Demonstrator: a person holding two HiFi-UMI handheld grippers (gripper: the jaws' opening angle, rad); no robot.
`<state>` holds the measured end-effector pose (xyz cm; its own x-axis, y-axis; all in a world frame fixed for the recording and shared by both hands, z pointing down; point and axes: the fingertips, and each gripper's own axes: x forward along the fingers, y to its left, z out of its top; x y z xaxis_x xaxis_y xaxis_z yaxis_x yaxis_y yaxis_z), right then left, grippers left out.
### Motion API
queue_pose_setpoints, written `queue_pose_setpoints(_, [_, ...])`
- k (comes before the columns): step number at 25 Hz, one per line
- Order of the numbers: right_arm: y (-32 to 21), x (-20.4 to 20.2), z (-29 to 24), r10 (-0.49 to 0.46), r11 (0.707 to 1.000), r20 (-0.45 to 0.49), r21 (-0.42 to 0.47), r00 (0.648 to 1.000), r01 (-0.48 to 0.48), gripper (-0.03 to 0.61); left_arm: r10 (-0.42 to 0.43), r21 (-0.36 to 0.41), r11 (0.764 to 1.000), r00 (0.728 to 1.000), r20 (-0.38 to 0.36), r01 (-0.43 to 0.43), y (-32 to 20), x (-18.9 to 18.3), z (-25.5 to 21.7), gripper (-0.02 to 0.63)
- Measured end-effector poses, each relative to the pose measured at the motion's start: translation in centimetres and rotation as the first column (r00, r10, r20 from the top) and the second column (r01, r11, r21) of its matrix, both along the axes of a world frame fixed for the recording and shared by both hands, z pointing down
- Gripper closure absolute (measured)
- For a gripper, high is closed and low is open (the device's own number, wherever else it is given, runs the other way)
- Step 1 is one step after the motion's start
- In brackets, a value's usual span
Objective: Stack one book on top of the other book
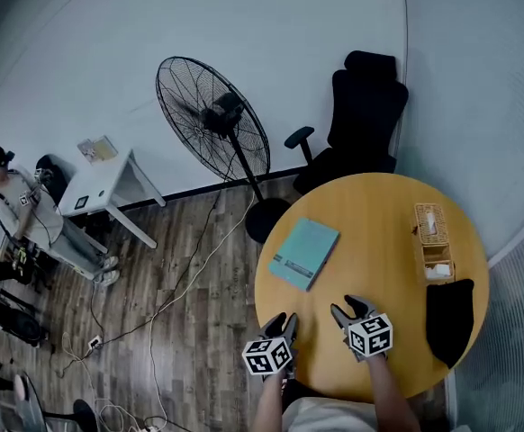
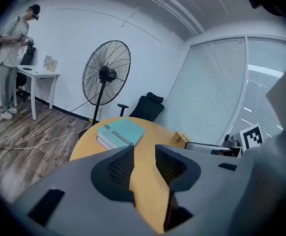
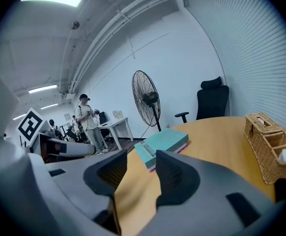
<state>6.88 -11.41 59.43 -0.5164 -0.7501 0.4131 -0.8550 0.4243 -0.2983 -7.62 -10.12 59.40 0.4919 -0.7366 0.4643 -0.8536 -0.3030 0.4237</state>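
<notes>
Head view looks down on a round wooden table [image 1: 383, 223] where a flat teal-covered book [image 1: 304, 252] lies toward the far left. The left gripper view shows it resting squarely on a second, pale book with a pinkish edge [image 2: 105, 141], so the stack looks already made, which would explain why neither tool is at the pile. The left gripper [image 1: 278, 322] hangs at the table's near edge, its jaws apart with only bare tabletop between them. The right gripper [image 1: 349, 310] sits just beside it over the wood, jaws likewise spread and holding nothing. The stacked books lie ahead of both, well apart from the jaws: slightly left of the left gripper's line, and nearly straight ahead of the right one. A rectangular woven wicker basket [image 1: 433, 241] stands at the table's right side, clear of the pile.
</notes>
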Motion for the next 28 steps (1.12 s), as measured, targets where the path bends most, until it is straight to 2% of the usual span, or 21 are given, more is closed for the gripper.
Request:
queue_pose_setpoints(4, [1.5, -0.2, 0.7, 0.014, 1.000, 0.016, -0.004, 1.000, -0.014, 0.388, 0.000, 0.024, 1.000, 0.999, 0.035, -0.001, 0.9, -0.6, 0.0, 0.462])
queue_pose_setpoints(8, [2.9, -0.6, 1.3, -0.006, 1.000, -0.007, -0.007, 1.000, 0.006, 0.390, -0.006, 0.038, 0.999, 0.997, 0.071, 0.004, 1.5, -1.5, 0.1, 0.462])
queue_pose_setpoints(18, [4.8, -1.2, 2.2, -0.014, 1.000, -0.012, -0.014, 1.000, 0.014, 0.421, 0.019, 0.035, 0.999, 0.994, 0.111, -0.023, 2.2, -1.0, -0.1, 0.466])
queue_pose_setpoints(28, [5.1, -2.1, 1.9, -0.019, 1.000, -0.016, -0.002, 1.000, 0.019, 0.485, 0.009, 0.042, 0.999, 0.997, 0.073, -0.012, 2.4, -1.8, -0.3, 0.542])
